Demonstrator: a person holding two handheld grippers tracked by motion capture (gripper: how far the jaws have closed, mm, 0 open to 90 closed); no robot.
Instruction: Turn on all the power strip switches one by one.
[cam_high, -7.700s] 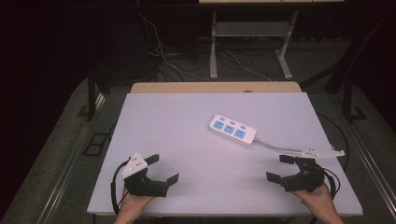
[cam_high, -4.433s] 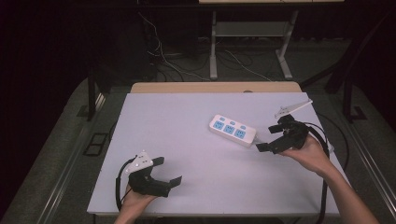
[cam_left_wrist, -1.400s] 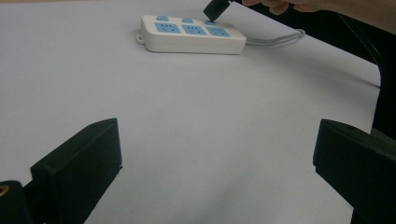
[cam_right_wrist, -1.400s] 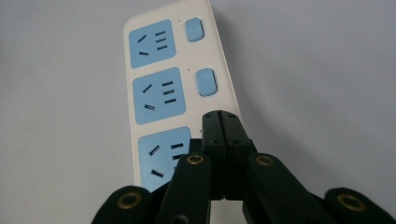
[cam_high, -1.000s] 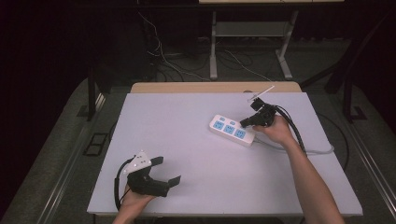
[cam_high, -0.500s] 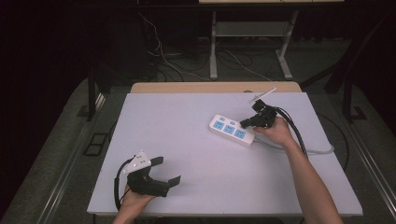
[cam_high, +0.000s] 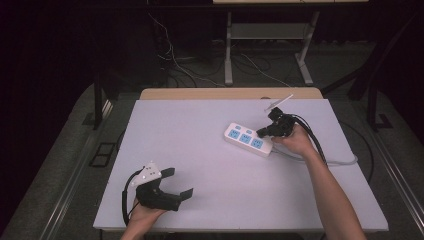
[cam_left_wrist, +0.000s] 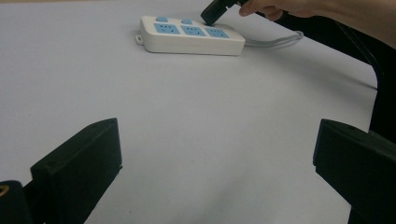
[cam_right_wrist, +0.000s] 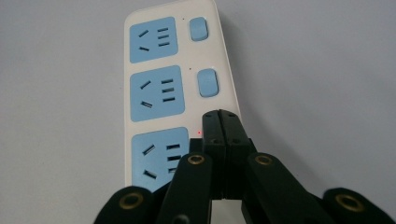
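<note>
Nearest, left gripper (cam_high: 170, 192) idle on the white tabletop (cam_high: 210, 165), fingers (cam_left_wrist: 77, 170) spread wide and holding nothing. Farther across, toward the right rear of the tabletop, a white power strip (cam_high: 248, 140) with three blue sockets, its grey cable (cam_high: 325, 161) trailing off to the right. Right gripper (cam_right_wrist: 220, 122) tipped down over the strip's cable end, fingers pressed together with nothing between them, tips meeting at the third rocker switch (a small red light (cam_right_wrist: 199, 132) glows just beside them). Judged step: pressing that switch. Best done by pushing straight down on the rocker's raised end, keeping the tips centred on it, clear of the neighbouring switch (cam_right_wrist: 208, 83).
</note>
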